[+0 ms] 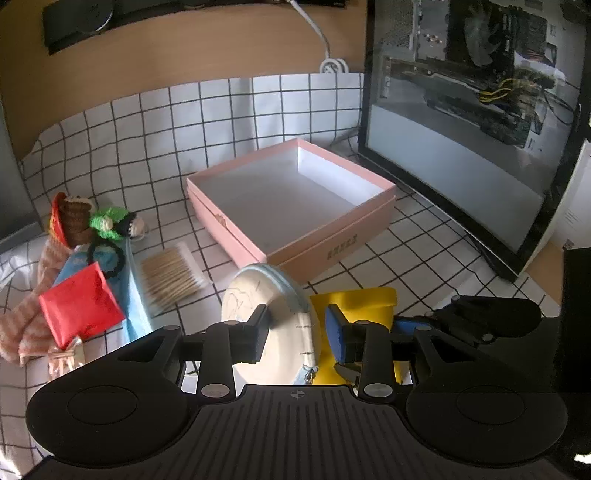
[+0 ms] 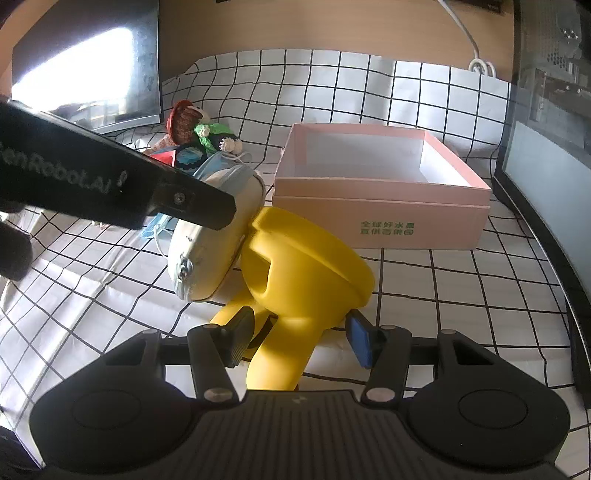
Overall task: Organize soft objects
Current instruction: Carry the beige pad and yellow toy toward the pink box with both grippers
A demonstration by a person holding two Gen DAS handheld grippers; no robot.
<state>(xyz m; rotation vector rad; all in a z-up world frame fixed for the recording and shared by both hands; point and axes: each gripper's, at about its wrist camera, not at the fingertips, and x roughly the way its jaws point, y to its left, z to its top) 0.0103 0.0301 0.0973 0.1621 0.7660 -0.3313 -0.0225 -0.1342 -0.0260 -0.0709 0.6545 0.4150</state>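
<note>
My left gripper [image 1: 295,328] is shut on a round cream pouch with a blue zip edge [image 1: 273,317], held on edge just above the cloth; it also shows in the right wrist view [image 2: 207,254]. My right gripper [image 2: 299,339] has its fingers on both sides of a yellow soft object [image 2: 303,273] and looks shut on its stem; the object also shows in the left wrist view [image 1: 358,306]. An open pink box [image 1: 291,199], empty, stands behind them. A pile of soft things lies at the left: crocheted dolls [image 1: 92,221], a red pouch [image 1: 79,306], a pink knit cloth [image 1: 26,325].
A pack of cotton swabs [image 1: 173,277] lies beside the pile. A black-framed glass PC case [image 1: 472,122] stands right of the box. A checked cloth [image 2: 443,288] covers the table. A white cable [image 1: 317,33] runs down the wooden wall. A dark panel [image 2: 92,74] stands at the far left.
</note>
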